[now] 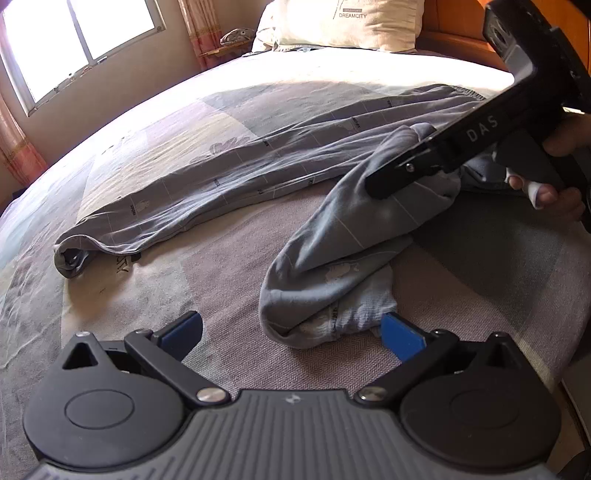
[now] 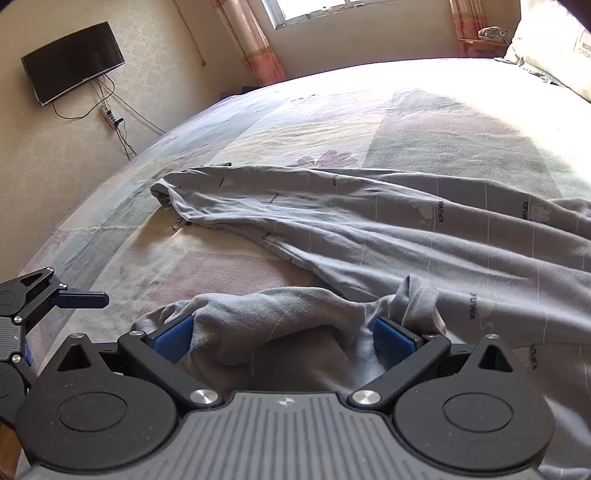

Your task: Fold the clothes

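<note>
Grey grid-lined trousers on pastel patchwork bedspread.

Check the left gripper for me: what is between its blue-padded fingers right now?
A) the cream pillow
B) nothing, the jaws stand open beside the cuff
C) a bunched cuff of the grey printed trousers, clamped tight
B: the left gripper stands wide open, one blue pad only near the leg cuff of the grey printed cotton trousers on the patchwork bedspread.

Trousers spread on the bed, one leg stretched toward the window, the other bunched nearer, pillow at the bed's head behind the trousers
</note>
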Demonstrator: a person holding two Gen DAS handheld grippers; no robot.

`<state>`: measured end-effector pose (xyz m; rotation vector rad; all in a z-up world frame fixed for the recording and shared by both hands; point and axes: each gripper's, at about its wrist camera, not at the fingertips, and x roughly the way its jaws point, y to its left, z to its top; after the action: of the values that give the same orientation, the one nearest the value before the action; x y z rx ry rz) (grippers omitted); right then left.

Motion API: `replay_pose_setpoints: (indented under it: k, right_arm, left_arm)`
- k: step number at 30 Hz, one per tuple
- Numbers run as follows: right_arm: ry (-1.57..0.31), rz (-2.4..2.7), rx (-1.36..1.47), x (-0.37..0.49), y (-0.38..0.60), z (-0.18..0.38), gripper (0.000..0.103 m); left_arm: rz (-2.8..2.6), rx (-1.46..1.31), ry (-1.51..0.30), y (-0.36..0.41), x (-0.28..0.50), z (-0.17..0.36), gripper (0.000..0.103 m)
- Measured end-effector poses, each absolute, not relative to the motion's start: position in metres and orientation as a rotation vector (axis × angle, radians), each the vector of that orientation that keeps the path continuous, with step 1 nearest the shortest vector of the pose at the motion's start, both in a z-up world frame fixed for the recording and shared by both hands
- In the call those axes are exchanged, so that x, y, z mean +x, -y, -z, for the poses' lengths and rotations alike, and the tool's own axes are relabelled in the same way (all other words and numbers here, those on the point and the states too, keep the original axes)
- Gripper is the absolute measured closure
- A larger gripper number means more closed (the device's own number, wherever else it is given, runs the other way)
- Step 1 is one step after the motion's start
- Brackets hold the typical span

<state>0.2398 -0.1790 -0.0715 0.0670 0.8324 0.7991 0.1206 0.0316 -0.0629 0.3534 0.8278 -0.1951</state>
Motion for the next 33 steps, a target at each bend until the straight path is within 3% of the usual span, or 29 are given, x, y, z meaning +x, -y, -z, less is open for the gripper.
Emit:
replay_pose_setpoints:
  k: [8, 14, 22, 33]
  right_arm:
    - [-0.874, -0.72, 0.16, 0.269, 0.191, 0.064, 0.0]
    - [-0.868, -0.74, 0.16, 0.203, 0.22, 0.042, 0.0]
    - [-0.949, -0.68, 0.276, 0.111, 0.264, 0.063, 0.0]
    - [-0.933, -0.677, 0.309, 0.097, 0.272, 0.065, 0.0]
  left_arm:
    - [0.223, 0.36, -0.818, -0.022, 0.127, 0.063, 0.001]
    - [0.222, 0.403, -0.795, -0.009, 0.12, 0.061, 0.001]
    - [0.283, 0.478, -0.777, 0.021, 0.109, 0.061, 0.001]
    - [0.403, 0.446, -0.791, 0.045, 0.131, 0.082, 0.0]
